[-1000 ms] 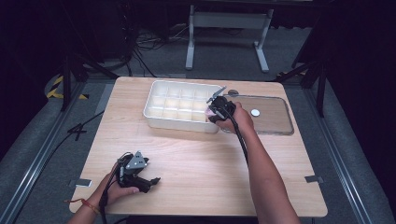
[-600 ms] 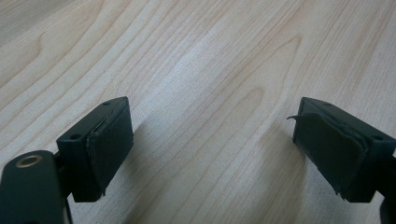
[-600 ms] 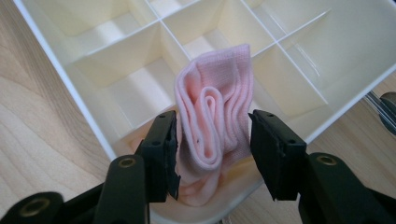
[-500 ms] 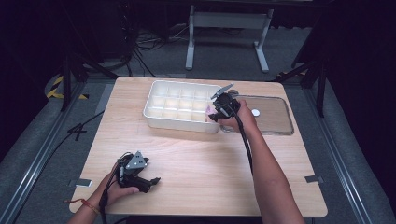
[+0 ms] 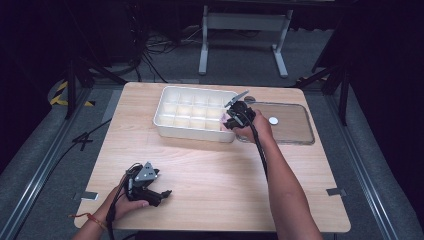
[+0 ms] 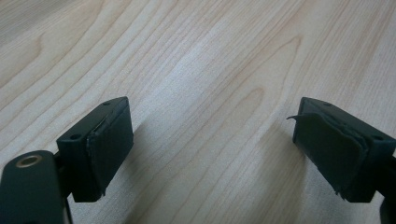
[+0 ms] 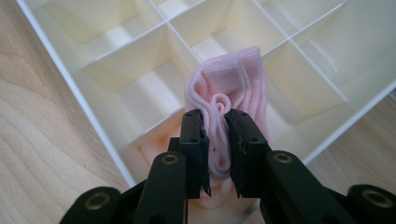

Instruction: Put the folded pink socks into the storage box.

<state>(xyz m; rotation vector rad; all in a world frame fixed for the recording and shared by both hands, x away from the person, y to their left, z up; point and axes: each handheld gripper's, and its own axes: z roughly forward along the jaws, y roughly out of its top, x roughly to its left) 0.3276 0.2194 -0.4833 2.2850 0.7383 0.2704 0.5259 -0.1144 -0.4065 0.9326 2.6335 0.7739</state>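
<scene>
Right gripper view: ribbed pink sock (image 7: pixel 233 88) bunched over glossy gridded tray (image 7: pixel 93 70).

One tray (image 5: pixel 165 120), one lid (image 5: pixel 295 125), one pink cloth (image 7: pixel 233 88)

A pink ribbed cloth (image 7: pixel 233 93), rolled and folded into a bundle, stands upright at the centre of the right gripper view, its lower part pinched, its top rising over a corner cell of the white divided tray (image 7: pixel 93 107). In the high view the tray (image 5: pixel 172 127) lies centre-top.
</scene>
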